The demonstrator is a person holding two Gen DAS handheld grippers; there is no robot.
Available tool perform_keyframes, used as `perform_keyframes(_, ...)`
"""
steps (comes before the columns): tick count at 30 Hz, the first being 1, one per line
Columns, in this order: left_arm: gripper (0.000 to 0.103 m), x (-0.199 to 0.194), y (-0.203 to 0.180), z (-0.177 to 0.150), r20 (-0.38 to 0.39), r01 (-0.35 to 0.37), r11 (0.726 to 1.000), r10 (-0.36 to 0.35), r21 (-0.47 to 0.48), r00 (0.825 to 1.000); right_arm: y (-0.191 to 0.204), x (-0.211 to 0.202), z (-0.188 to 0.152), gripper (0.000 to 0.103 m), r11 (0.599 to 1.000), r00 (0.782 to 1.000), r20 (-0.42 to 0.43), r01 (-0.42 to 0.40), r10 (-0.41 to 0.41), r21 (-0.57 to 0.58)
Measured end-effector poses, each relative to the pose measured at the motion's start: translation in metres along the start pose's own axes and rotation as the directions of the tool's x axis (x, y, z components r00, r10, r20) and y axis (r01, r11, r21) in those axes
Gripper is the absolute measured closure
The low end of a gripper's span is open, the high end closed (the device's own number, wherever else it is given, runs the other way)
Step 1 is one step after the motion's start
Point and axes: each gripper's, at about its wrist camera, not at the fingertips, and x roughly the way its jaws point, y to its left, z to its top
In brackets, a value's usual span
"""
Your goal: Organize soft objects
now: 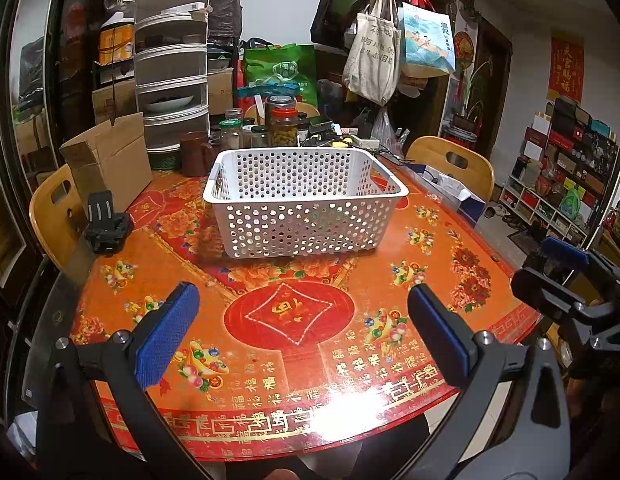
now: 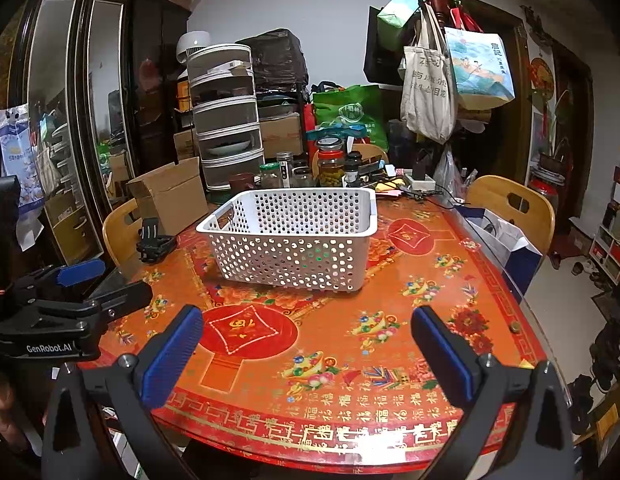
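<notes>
A white perforated plastic basket (image 1: pixel 366 186) stands on the red and orange patterned table (image 1: pixel 294 312), towards its far side; it also shows in the right wrist view (image 2: pixel 294 248). Its inside looks empty, though a few coloured specks show through the wall holes. No soft objects are clearly visible on the table. My left gripper (image 1: pixel 302 324) is open and empty, above the table's near edge. My right gripper (image 2: pixel 308 344) is open and empty, also over the near edge. Each gripper appears at the side of the other's view: the right one (image 1: pixel 566 276) and the left one (image 2: pixel 86 292).
An open cardboard box (image 1: pixel 106 160) and a black mount (image 1: pixel 108 224) sit at the table's left. Jars (image 1: pixel 284 124), a brown mug (image 1: pixel 194 154) and stacked white food covers (image 1: pixel 172 68) crowd the far edge. Wooden chairs (image 1: pixel 458 164) stand around; a blue-white paper bag (image 2: pixel 506 244) is at the right.
</notes>
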Motion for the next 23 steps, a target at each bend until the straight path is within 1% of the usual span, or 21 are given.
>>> perform_keyframes(14,0.000,0.0055,0.0011,-0.0065,-0.009,0.009,1.000,-0.009,0.008,1.000,0.0008,0.0001,-0.0002,0.000,1.000,1.000,0.000,-0.001,0.001,0.000)
perform_keyframes(20,0.000,0.0021,0.0012,-0.0057,0.017,0.012,1.000,-0.012,0.022,1.000,0.0018,0.0005,-0.0003,0.000,1.000,1.000,-0.001,-0.003,0.003,0.001)
perform_keyframes(23,0.000,0.0006,0.0006,-0.0048,0.027,-0.001,0.999,0.000,0.032,1.000,0.0031,0.0036,-0.0016,0.000,1.000,1.000,-0.005,-0.004,0.004,0.002)
